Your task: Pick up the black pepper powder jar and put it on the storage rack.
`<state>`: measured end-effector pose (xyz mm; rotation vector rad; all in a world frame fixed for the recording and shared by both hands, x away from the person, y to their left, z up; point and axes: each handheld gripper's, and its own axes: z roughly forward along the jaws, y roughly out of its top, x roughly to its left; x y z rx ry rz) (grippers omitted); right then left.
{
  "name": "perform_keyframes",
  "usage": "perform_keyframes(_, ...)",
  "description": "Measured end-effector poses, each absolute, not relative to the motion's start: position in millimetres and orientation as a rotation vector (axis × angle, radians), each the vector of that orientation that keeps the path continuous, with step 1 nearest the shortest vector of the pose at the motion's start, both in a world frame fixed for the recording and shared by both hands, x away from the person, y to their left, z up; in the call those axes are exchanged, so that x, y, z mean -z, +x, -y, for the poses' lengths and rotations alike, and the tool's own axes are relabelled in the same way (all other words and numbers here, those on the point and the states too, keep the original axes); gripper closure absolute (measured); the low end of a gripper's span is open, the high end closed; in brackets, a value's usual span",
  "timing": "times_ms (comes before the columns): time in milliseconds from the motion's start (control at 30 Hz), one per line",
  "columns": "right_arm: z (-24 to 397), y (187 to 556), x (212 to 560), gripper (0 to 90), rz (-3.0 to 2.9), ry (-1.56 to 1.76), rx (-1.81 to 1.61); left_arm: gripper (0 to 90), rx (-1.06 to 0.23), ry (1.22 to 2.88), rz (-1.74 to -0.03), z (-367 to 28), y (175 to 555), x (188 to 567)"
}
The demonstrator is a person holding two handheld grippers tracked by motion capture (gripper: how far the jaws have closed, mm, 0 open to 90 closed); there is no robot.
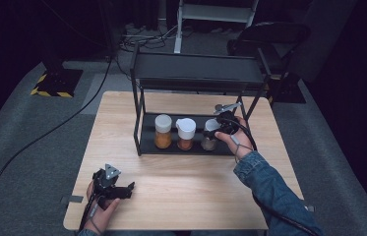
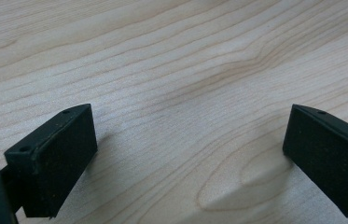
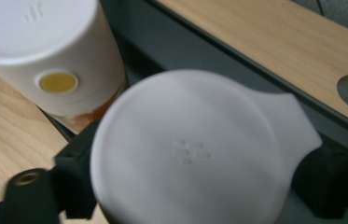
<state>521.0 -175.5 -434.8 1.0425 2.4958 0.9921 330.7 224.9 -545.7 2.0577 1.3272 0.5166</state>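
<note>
Dark floor and black drapes surround a pale wooden counter, with a grey chair and a metal frame beyond its far edge at twelve o'clock. On the counter stands a black two-tier metal rack, and on its lower shelf sit three spice jars in a row: a clear jar of orange powder with a round white lid, next to it a clear jar of reddish spice with a white flip-tab lid, and at the three o'clock end a clear jar with a white cap.

The right gripper reaches in from the three o'clock side of the rack, held in a hand with a denim sleeve behind it. Its black fingers stand on either side of that last jar's white cap — close against it, though no frame settles whether the pads press on it. Beyond the cap, toward eleven o'clock in the right gripper view, rises a neighbouring white-lidded jar with a yellow dot on its lid's side.

The left gripper rests low over the counter near the edge at seven o'clock, well apart from the rack — its fingers spread wide over bare wood grain, holding nothing.
</note>
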Motion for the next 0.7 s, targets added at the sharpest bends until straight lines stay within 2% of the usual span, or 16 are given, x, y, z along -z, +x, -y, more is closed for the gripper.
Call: perform_keyframes(700,192,488,377,10.6,-2.376,0.966,-1.068,2.6,-0.517,2.057,-1.328,-225,331,546)
